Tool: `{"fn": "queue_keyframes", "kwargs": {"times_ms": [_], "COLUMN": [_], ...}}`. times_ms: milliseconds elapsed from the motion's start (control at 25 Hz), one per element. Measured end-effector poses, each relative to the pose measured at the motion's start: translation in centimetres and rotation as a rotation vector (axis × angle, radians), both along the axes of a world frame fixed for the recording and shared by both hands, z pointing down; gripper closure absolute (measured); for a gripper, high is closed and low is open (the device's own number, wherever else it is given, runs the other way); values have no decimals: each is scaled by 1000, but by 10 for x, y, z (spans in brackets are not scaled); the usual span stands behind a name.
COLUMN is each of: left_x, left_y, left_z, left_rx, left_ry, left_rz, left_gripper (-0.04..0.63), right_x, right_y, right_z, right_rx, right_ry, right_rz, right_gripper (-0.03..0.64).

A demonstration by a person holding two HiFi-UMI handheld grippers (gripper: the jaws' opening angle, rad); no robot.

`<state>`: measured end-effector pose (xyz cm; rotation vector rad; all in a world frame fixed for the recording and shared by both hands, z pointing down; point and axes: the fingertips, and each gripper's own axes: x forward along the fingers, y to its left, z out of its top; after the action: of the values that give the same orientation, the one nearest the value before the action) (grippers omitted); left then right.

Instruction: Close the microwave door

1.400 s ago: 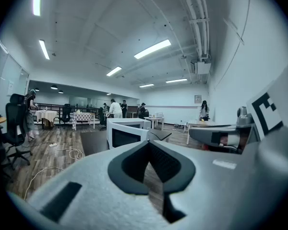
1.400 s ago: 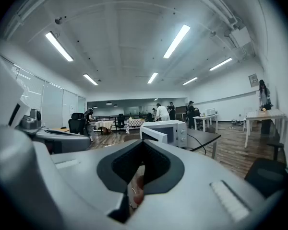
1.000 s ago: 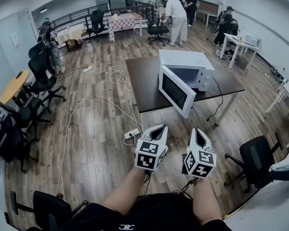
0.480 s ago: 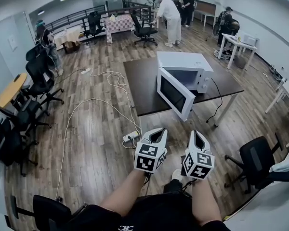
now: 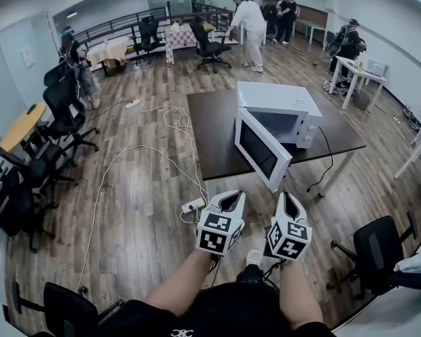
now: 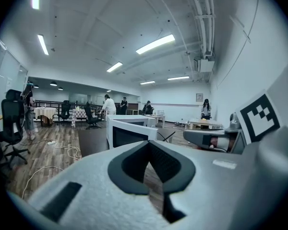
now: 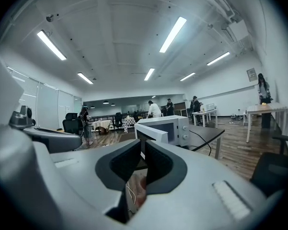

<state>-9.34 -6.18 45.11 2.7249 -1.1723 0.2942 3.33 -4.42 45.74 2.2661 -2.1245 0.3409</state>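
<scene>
White cable (image 5: 126,151) and a power strip (image 5: 191,203) lie on the wooden floor between you and the dark counter (image 5: 210,128), so a foot could catch there as you step in. Both grippers hang low by your body, well apart from the microwave (image 5: 277,97). It stands on the counter's right part with its door (image 5: 262,149) swung wide toward you, the free edge out past the counter's near edge.

Your left gripper (image 5: 229,198) has its jaws closed tip to tip on nothing. Your right gripper (image 5: 288,198) has jaws just opening, a narrow slit with nothing in it.

Push that door too hard and, I judge, the whole microwave may slide or twist on the smooth top (its black cord (image 5: 324,161) droops off the right side and could drag). A jaw could also skid off the glossy door face, or the door may bounce back unlatched.

No brand or lettering is readable on the microwave, and the cubes carry only black-and-white square markers
</scene>
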Motion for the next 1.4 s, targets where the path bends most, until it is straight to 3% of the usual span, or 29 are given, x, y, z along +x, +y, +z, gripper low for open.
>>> {"fn": "queue_keyframes", "kwargs": {"times_ms": [560, 840, 1080, 1400], "left_x": [39, 51, 58, 87], "left_y": [-101, -132, -154, -179], "left_z": [17, 23, 37, 41], "left_rx": [-34, -55, -87, -106], "left_ry": [-17, -27, -39, -56], "left_rz": [-43, -51, -65, -42], "left_gripper": [588, 588, 588, 588], "right_x": [45, 56, 73, 115], "right_y": [-131, -170, -185, -210], "right_z": [56, 75, 80, 82], "right_rx": [-160, -236, -237, -255], "right_ry": [31, 66, 159, 174], "right_rz": [-3, 13, 44, 98], "right_gripper": [436, 430, 423, 425]}}
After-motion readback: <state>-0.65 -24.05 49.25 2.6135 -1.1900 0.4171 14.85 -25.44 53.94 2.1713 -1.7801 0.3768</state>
